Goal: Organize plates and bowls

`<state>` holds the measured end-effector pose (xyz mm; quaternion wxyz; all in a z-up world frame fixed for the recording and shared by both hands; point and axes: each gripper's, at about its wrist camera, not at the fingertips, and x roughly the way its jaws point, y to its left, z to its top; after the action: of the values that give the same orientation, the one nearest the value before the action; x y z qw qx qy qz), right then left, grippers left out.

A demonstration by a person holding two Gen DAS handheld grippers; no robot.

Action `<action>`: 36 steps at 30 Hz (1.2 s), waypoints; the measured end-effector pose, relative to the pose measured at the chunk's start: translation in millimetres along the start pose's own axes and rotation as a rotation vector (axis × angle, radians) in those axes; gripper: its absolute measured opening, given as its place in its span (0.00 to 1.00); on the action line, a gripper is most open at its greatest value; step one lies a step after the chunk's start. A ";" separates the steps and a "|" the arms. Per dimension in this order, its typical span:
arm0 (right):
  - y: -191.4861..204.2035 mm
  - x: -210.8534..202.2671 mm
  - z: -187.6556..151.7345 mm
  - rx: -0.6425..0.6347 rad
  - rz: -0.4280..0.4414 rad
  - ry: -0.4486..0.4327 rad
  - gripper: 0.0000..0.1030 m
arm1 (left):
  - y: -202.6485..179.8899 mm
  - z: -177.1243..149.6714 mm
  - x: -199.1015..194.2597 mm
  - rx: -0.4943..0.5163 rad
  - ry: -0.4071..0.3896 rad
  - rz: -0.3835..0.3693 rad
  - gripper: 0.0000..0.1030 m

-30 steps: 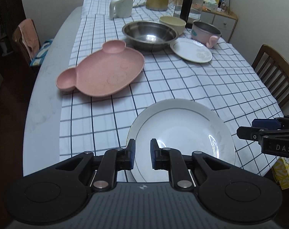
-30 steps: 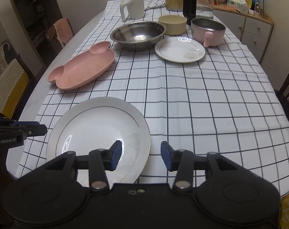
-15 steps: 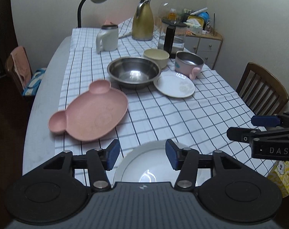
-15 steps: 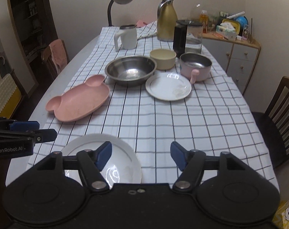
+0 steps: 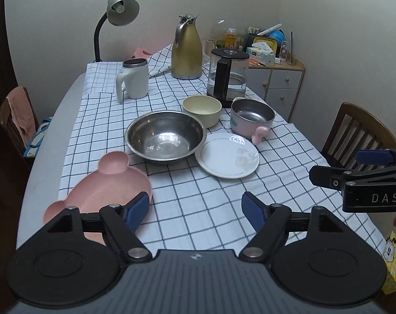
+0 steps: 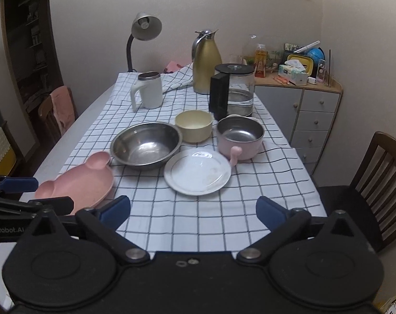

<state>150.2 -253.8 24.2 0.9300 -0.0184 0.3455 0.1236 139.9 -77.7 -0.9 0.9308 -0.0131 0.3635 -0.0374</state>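
On the checked cloth lie a pink bear-shaped plate at the left, a steel bowl, a small white plate, a cream bowl and a pink handled pot. My left gripper hovers above the near end of the table with its jaws opening and nothing between them. Its left fingertip overlaps the pink plate's near edge in the picture. My right gripper hangs beside it, jaws also opening and empty, facing the small white plate and the steel bowl.
A white mug, a gold thermos, a glass kettle and a desk lamp stand at the far end. Wooden chairs flank the table. A drawer cabinet fills the right corner.
Both grippers have drawn back and risen, and their jaws have spread wide. The large white plate that lay under them has dropped out of view below.
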 end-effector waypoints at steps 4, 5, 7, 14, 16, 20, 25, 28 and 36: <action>-22.6 23.6 11.0 0.005 0.013 0.004 1.00 | -10.3 14.4 30.8 -0.039 0.026 0.006 0.75; -28.4 30.3 13.5 0.005 0.018 0.002 1.00 | -12.3 17.9 39.9 -0.051 0.035 0.009 0.75; -40.5 45.3 18.2 0.009 0.023 0.006 1.00 | -15.1 24.2 58.0 -0.078 0.052 0.015 0.75; -75.8 109.9 31.1 -0.003 0.032 0.059 0.99 | -23.2 37.0 124.6 -0.129 0.116 0.060 0.75; -83.1 127.2 34.1 -0.012 0.042 0.072 0.97 | -24.8 38.6 141.7 -0.145 0.135 0.071 0.75; -92.1 158.6 38.5 -0.032 0.064 0.088 0.94 | -26.9 40.7 168.1 -0.169 0.160 0.094 0.75; -96.1 192.7 40.4 -0.038 0.096 0.127 0.91 | -29.4 41.7 192.8 -0.176 0.188 0.134 0.75; -97.0 211.0 39.4 -0.027 0.115 0.159 0.88 | -25.4 41.4 209.5 -0.202 0.213 0.147 0.75; -104.9 250.2 36.8 0.019 0.165 0.241 0.70 | -20.2 42.8 241.1 -0.253 0.236 0.134 0.74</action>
<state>382.0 -296.6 -115.2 0.8686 0.0043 0.4563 0.1931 344.4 -117.0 -131.3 0.8729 -0.1012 0.4722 0.0696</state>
